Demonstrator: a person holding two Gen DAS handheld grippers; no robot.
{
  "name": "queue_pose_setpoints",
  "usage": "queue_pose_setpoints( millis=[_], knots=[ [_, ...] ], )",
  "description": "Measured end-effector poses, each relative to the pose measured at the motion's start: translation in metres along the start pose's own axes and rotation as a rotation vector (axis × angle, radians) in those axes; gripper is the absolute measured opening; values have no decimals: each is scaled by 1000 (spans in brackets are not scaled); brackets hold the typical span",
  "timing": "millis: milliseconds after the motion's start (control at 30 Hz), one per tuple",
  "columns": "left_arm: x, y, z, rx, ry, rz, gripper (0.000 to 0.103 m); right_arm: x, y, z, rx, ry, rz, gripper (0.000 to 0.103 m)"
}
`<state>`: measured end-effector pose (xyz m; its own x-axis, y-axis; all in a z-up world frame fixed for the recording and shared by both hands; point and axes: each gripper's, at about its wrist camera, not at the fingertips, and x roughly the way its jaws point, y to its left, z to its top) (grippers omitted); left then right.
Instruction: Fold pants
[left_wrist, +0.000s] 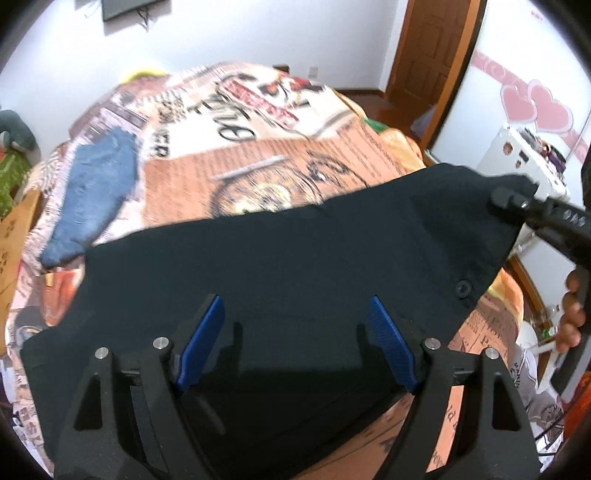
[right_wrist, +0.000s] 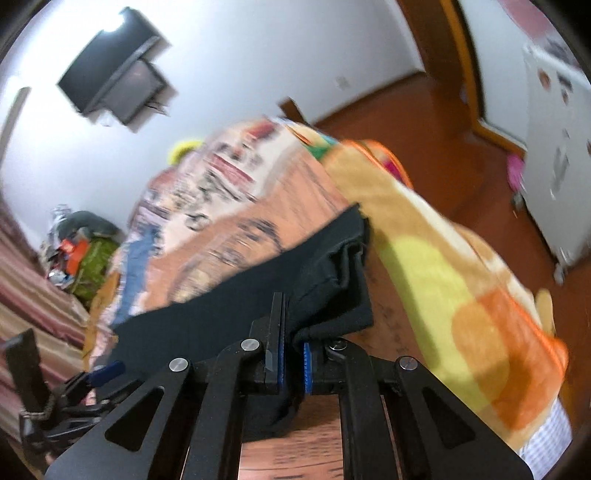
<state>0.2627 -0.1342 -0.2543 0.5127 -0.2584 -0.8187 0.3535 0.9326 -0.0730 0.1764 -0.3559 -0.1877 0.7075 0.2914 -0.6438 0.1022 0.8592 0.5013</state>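
Black pants (left_wrist: 288, 251) lie spread across the printed bedspread (left_wrist: 258, 162). My left gripper (left_wrist: 295, 332) is open, its blue-padded fingers (left_wrist: 203, 339) spread wide just above the near part of the pants, holding nothing. My right gripper (right_wrist: 293, 354) is shut on a bunched corner of the pants (right_wrist: 332, 280) and lifts it off the bed. In the left wrist view the right gripper (left_wrist: 513, 201) shows at the far right, pinching the pants' upper right corner. A button (left_wrist: 462, 287) shows near the pants' right edge.
Blue jeans (left_wrist: 96, 195) lie on the bed to the left. A yellow-orange blanket (right_wrist: 443, 266) hangs at the bed's right edge. A white cabinet (left_wrist: 524, 162), a wooden door (left_wrist: 432, 44) and a wooden floor (right_wrist: 424, 118) lie beyond. A cardboard box (left_wrist: 14, 229) sits at left.
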Motion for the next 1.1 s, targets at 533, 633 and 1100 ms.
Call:
queue_pose_setpoints(
  millis=[533,633,1100],
  knots=[
    [-102,94,-32,-155,-217,114,81,1,155,16,-267,-27,248,6],
    [-114,114,-44,-199,-237,149,81,19,185,2,-343,23,278,6],
    [-126,189,-102,-400,-184,252,81,130,242,-139,-678,433,242,11]
  ],
)
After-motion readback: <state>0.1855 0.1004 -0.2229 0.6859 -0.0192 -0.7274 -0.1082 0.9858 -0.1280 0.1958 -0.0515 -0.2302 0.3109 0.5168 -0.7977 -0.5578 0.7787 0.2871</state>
